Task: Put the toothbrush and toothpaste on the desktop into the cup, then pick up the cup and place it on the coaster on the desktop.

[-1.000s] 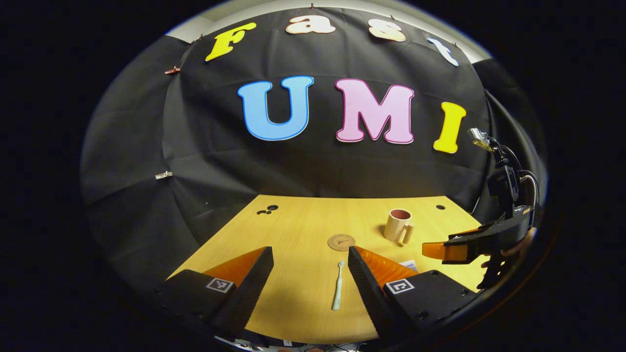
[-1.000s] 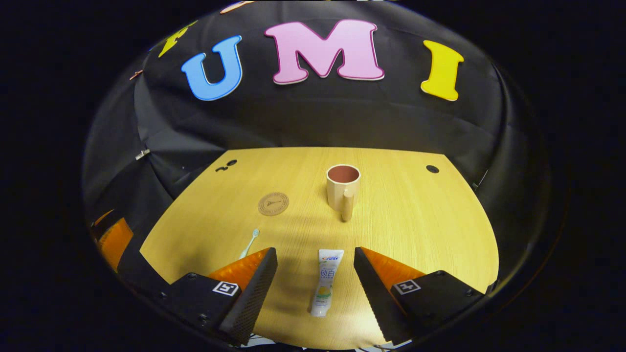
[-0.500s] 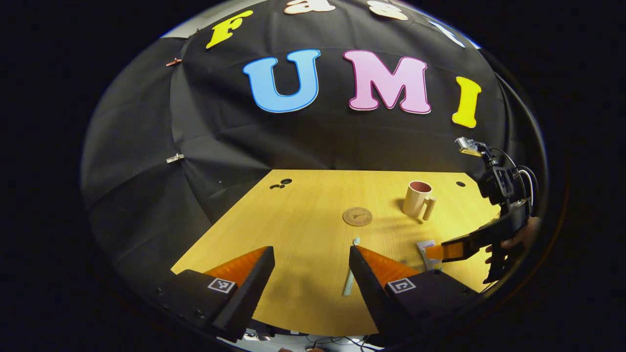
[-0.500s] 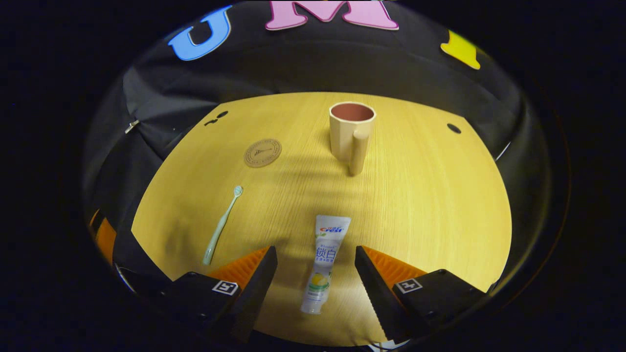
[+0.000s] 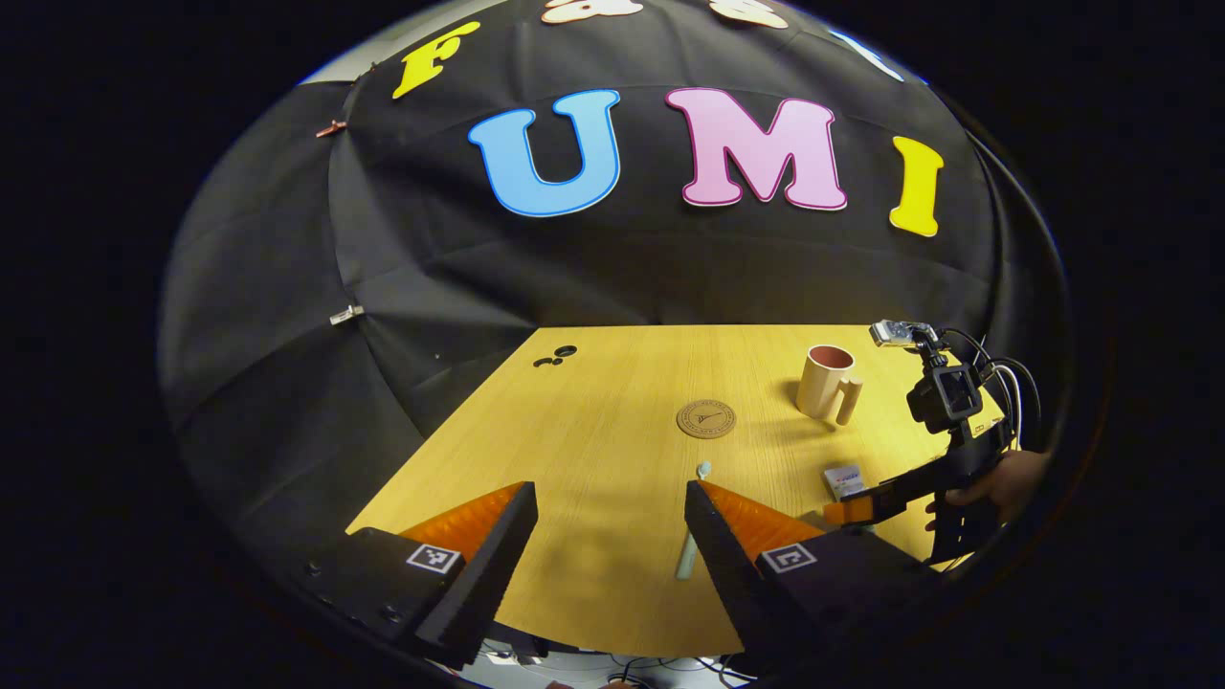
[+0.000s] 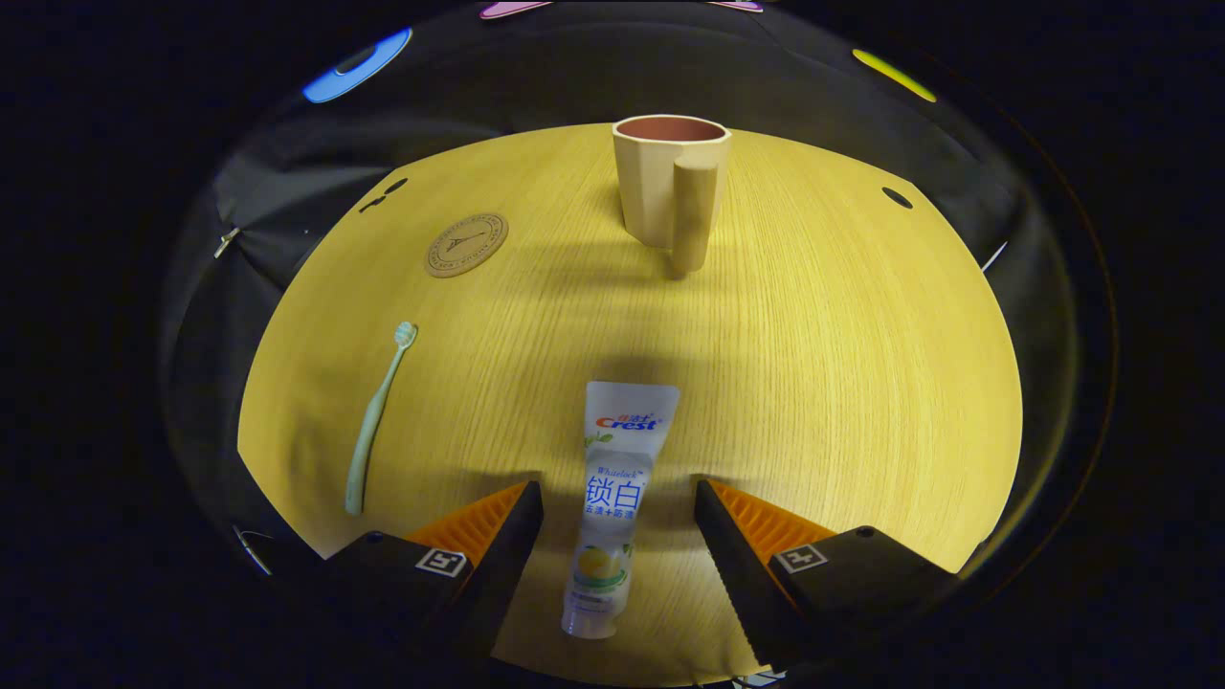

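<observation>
A white toothpaste tube (image 6: 614,498) lies flat on the wooden desktop (image 6: 842,364), between the spread fingers of my open right gripper (image 6: 618,493), which hangs low over it. The pale green toothbrush (image 6: 377,417) lies to its left. A beige cup (image 6: 667,187) with a pink inside stands upright farther back, handle toward me. A round brown coaster (image 6: 466,245) lies left of the cup. In the left gripper view, my left gripper (image 5: 610,493) stands open above the near desk; the toothbrush (image 5: 693,524) lies by its right finger. The right gripper (image 5: 861,505) shows there over the toothpaste (image 5: 843,478).
The desktop has small dark holes at the back left (image 6: 383,191) and back right (image 6: 897,197). Black cloth walls close in behind and on both sides. A hand (image 5: 1000,478) holds the right gripper at the desk's right edge. Bare wood lies between coaster and toothbrush.
My right gripper has come down and forward, so the toothpaste now lies between its fingers. My left gripper has tilted down and shifted left, leaving the toothbrush by its right finger.
</observation>
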Tool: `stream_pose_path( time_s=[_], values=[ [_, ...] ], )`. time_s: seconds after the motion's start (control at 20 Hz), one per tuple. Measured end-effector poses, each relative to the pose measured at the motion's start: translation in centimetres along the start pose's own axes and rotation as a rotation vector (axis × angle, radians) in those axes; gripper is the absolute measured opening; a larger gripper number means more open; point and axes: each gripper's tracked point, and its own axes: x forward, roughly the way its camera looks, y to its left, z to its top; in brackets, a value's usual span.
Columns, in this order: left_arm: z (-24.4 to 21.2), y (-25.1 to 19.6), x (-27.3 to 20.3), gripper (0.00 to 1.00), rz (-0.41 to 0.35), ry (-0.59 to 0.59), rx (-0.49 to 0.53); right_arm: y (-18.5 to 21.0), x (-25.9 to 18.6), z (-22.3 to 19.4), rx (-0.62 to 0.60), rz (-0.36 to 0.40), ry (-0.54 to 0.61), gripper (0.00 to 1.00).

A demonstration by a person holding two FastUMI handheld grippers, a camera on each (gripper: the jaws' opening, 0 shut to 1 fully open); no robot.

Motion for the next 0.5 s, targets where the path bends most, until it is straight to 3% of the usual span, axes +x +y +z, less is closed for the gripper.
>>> stream_pose_path(
  time_s=[0.1, 0.25, 0.3, 0.45, 0.5],
  values=[
    [0.13, 0.09, -0.17, 0.98, -0.005, -0.008, 0.006, 0.27, 0.12, 0.07, 0.003, -0.002, -0.006, 0.95],
    [0.08, -0.18, -0.41, 0.98, -0.016, -0.011, -0.004, -0.49, 0.32, -0.25, -0.036, -0.066, 0.004, 0.90],
    [0.11, -0.22, -0.51, 0.99, -0.019, -0.012, -0.004, -0.39, 0.29, -0.25, -0.042, -0.070, 0.016, 0.72],
    [-0.26, -0.43, -0.56, 0.98, -0.035, -0.012, -0.001, 0.33, 0.30, -0.65, -0.054, -0.060, 0.042, 0.62],
    [-0.30, -0.47, -0.59, 0.98, -0.043, -0.015, 0.002, 0.33, 0.36, -0.48, -0.047, -0.065, 0.033, 0.53]
  ],
)
